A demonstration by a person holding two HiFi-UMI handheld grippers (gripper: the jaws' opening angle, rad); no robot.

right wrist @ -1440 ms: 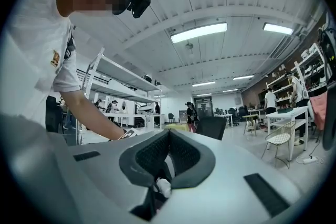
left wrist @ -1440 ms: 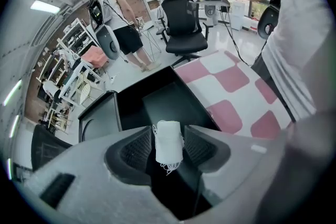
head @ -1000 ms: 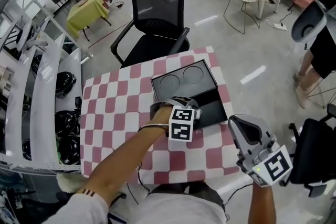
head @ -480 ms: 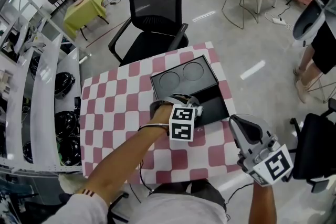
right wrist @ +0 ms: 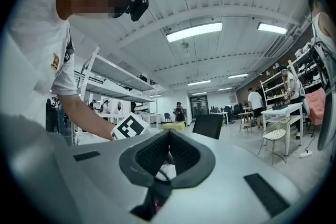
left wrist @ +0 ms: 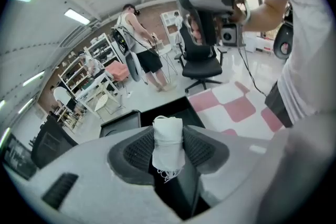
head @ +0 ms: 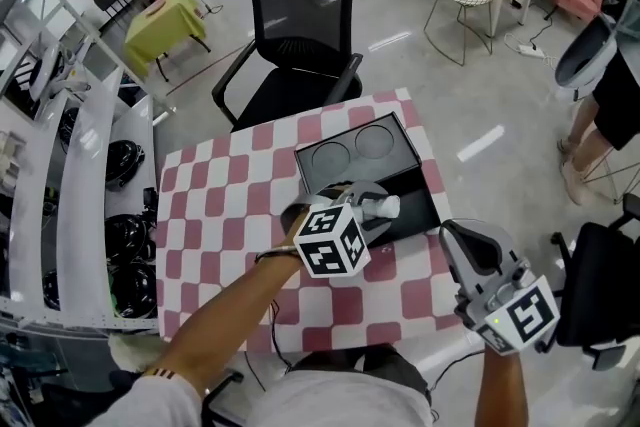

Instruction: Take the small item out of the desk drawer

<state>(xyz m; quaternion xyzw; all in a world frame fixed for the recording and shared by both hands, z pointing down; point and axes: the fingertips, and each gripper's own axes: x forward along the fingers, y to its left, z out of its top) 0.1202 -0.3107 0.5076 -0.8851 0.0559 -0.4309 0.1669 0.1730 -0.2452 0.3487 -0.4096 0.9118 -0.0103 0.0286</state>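
A black desk box (head: 365, 147) with two round recesses on its lid stands on the checked table; its drawer (head: 418, 207) is pulled out toward me. My left gripper (head: 376, 208) hangs just above the open drawer, shut on a small white rolled cloth item (head: 385, 207). In the left gripper view the white roll (left wrist: 168, 145) stands upright, pinched between both black pads, with loose threads at its lower end. My right gripper (head: 476, 249) is held off the table's near right corner. Its jaws point up, meet at the tips (right wrist: 168, 135), and hold nothing.
The table carries a red-and-white checked cloth (head: 225, 205). A black office chair (head: 300, 35) stands behind it. White shelving (head: 80, 175) runs along the left. A person (head: 610, 105) stands at the right, beside another black chair (head: 600, 295).
My left gripper has risen out of the drawer and tipped to the right, bringing the white roll with it. The right gripper has hardly moved.
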